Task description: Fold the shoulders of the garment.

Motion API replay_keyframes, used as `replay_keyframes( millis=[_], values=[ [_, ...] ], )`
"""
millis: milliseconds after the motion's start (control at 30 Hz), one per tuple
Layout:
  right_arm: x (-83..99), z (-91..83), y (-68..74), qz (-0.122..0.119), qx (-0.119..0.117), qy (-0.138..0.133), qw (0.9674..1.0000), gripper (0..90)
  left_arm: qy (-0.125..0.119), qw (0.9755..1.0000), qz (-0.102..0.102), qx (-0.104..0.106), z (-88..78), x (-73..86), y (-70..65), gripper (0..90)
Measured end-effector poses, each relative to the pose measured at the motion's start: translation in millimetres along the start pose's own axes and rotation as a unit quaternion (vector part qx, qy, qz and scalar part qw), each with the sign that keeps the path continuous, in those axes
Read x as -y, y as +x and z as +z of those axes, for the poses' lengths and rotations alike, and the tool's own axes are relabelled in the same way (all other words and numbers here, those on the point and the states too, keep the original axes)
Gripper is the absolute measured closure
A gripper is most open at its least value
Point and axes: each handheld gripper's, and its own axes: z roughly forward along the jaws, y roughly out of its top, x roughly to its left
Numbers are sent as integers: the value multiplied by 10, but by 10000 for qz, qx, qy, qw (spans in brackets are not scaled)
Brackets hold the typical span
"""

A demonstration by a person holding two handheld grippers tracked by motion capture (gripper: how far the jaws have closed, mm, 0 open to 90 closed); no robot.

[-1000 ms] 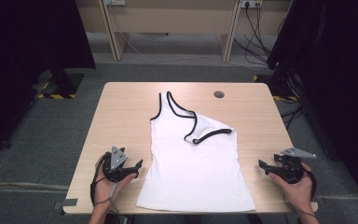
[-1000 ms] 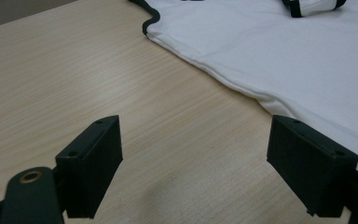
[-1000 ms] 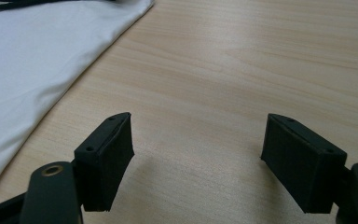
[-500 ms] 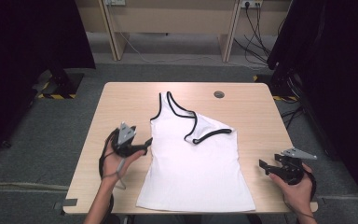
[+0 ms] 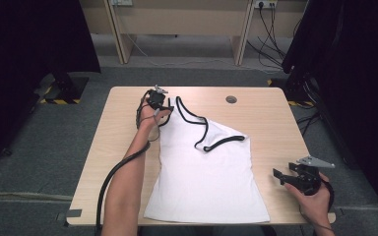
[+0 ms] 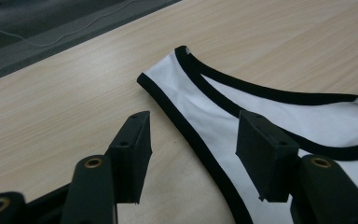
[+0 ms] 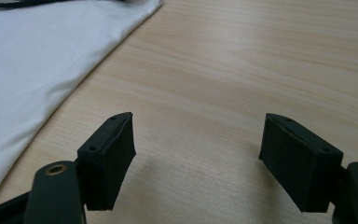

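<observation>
I have the white tank top [image 5: 204, 172] lying flat in the middle of the table [image 5: 266, 118], hem toward me, its right strap already folded down across the chest as a black-trimmed loop [image 5: 221, 140]; the left strap [image 6: 179, 91] is the one left lying straight, pointing toward the far edge. My left gripper [image 5: 161, 107] sits at that strap; in the left gripper view its jaws straddle the black outer binding, one pad over bare wood and the other over white cloth, and they have just been closing, yet the pads are not pressing on the fabric, so it is released for now. My right gripper [image 5: 295, 178] hovers over bare table just beside the shirt's right hem corner; its jaws stand wide apart with nothing between them.

The step in hand, as I judge it, is pinching the left strap to fold it down like the other; to do it well I should move the jaws a little further up toward the strap's tip, lower until the under pad slides beneath the binding, and clench on both layers of trim rather than the thin white cloth alone; a shallow bite would likely slip. I would keep the right gripper ready near the hem to steady the body if it drags.
</observation>
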Motion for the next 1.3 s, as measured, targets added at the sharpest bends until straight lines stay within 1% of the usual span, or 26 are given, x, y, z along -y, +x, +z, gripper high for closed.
replay_keyframes(
  millis=[33,67,100,133,167,200,267,333,367,400,467,500,533,633,667,700,800,867,933,1000,1067,1167,1233,1300],
  values=[
    [0,-1,1,-17,-3,1,10000,270,17,10000,9,-41,42,-9,6,449],
    [-1,2,3,-16,1,9,10000,272,17,10000,9,-41,42,-9,6,448],
    [-2,3,4,-30,14,19,10000,274,66,10000,-43,-4,110,-23,26,448],
    [-2,3,9,-45,22,17,10000,277,34,10000,-79,-28,139,-30,30,448],
    [-1,2,13,-73,24,12,10000,278,71,9999,-58,-66,158,-40,34,448],
    [0,1,17,-84,30,7,10000,279,65,9999,-84,-40,181,-47,33,449],
    [1,0,21,-95,33,0,9999,282,117,9999,-43,-28,221,-57,29,449],
    [1,0,23,-101,30,3,9999,285,132,9999,-104,3,259,-53,35,452],
    [1,0,23,-110,31,1,9999,287,136,9999,-103,3,273,-47,37,455],
    [1,0,23,-114,32,2,9999,288,132,9998,-133,26,289,-38,36,464],
    [2,0,28,-128,33,-1,9999,291,164,9998,-107,50,306,-25,34,484],
    [2,0,29,-135,36,-2,9999,292,128,9997,-176,108,334,10,41,494],
    [2,0,30,-141,38,0,9999,293,97,9996,-214,128,337,17,42,517],
    [0,4,38,-162,44,12,9999,294,64,9998,-33,196,343,8,9,586],
    [-1,5,37,-171,41,13,9998,295,64,9998,-33,196,343,8,9,624],
    [-2,6,35,-166,35,8,9999,295,6,9997,-26,249,348,17,-11,651],
    [-2,5,35,-164,26,2,9999,296,0,9994,-91,337,347,21,-24,732],
    [-2,6,37,-173,24,6,9998,297,15,9990,-251,372,347,22,-29,775],
    [-2,7,37,-176,25,9,9998,298,62,9985,-355,418,347,10,-35,814],
    [-2,6,35,-173,18,6,9998,300,115,9984,-380,413,347,-5,-47,839],
    [-3,7,32,-164,18,11,9999,300,100,9983,-406,407,344,-3,-57,852],
    [-3,7,31,-167,17,8,9999,302,31,9984,-366,429,330,8,-70,860],
    [-2,6,29,-152,6,3,9999,303,-56,9981,-366,492,299,5,-89,861],
    [-2,5,25,-145,-4,-3,9999,304,-107,9980,-314,538,252,-9,-119,861]
  ],
)
